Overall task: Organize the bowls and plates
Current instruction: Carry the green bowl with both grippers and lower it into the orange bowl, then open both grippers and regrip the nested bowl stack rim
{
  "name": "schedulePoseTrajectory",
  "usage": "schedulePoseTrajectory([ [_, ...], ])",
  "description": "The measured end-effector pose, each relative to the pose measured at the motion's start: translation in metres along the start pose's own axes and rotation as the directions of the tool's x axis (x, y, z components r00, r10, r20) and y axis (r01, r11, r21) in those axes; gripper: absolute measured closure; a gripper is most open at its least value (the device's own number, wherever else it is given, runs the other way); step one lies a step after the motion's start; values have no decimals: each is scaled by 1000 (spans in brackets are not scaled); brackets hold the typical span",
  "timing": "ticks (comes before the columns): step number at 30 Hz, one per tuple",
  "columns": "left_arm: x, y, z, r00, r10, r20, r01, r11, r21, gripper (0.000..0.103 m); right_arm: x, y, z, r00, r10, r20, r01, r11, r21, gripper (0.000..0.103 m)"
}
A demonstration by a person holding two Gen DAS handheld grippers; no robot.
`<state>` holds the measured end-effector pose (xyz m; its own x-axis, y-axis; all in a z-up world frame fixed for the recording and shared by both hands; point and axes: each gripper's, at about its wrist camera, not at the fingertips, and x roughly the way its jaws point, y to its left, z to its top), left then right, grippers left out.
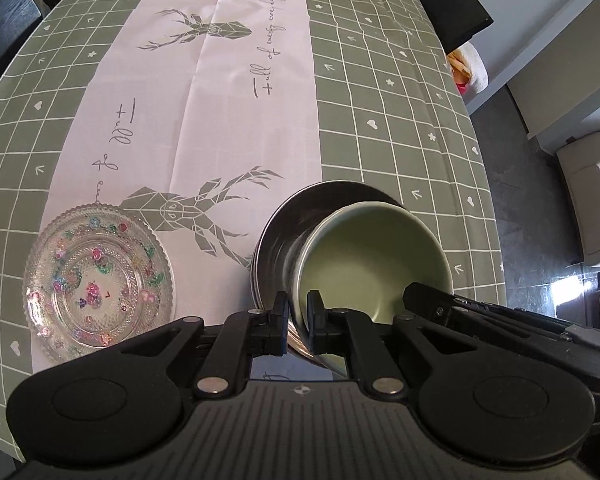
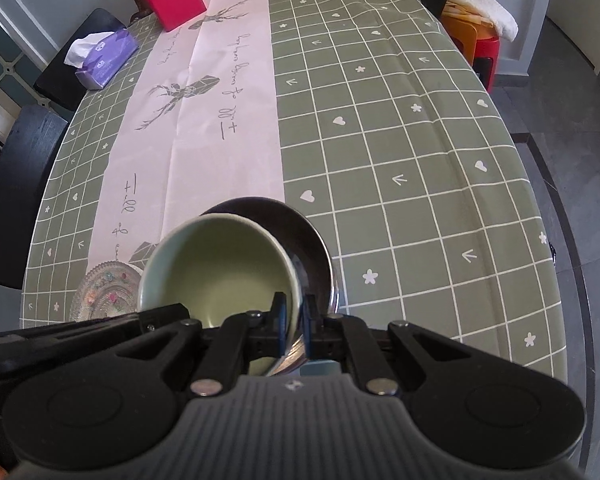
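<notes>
Risk lies in the thin rim grips: the left gripper (image 1: 298, 312) and right gripper (image 2: 294, 316) each pinch opposite sides of the green bowl (image 1: 374, 256), tilted over the dark plate (image 1: 296, 220) near the table's (image 1: 400, 120) front edge. A slip could crack both. Bowl empty; glass dish (image 1: 98, 280) at left also empty.

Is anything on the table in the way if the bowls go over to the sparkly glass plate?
Nothing visible blocks it. Both grippers, left and right, pinch the green bowl and metal bowl. Only bare tablecloth lies between them and the glass plate.
</notes>
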<state>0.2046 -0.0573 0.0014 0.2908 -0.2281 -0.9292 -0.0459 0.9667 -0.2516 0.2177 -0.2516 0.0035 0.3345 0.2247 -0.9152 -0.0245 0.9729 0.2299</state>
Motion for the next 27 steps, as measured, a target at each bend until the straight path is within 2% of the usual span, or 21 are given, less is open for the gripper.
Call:
schedulePoseTrajectory([
  [15, 18, 2, 9, 997, -8, -72, 10, 1000, 25, 92, 19, -2, 5, 999, -15, -29, 15, 1000, -8, 98],
  [22, 18, 5, 12, 997, -19, -78, 21, 999, 24, 91, 22, -6, 6, 999, 2, -42, -1, 1000, 9, 97],
  [27, 15, 6, 12, 997, -26, -78, 27, 999, 23, 85, 23, -5, 6, 999, -1, -51, 2, 1000, 10, 94],
])
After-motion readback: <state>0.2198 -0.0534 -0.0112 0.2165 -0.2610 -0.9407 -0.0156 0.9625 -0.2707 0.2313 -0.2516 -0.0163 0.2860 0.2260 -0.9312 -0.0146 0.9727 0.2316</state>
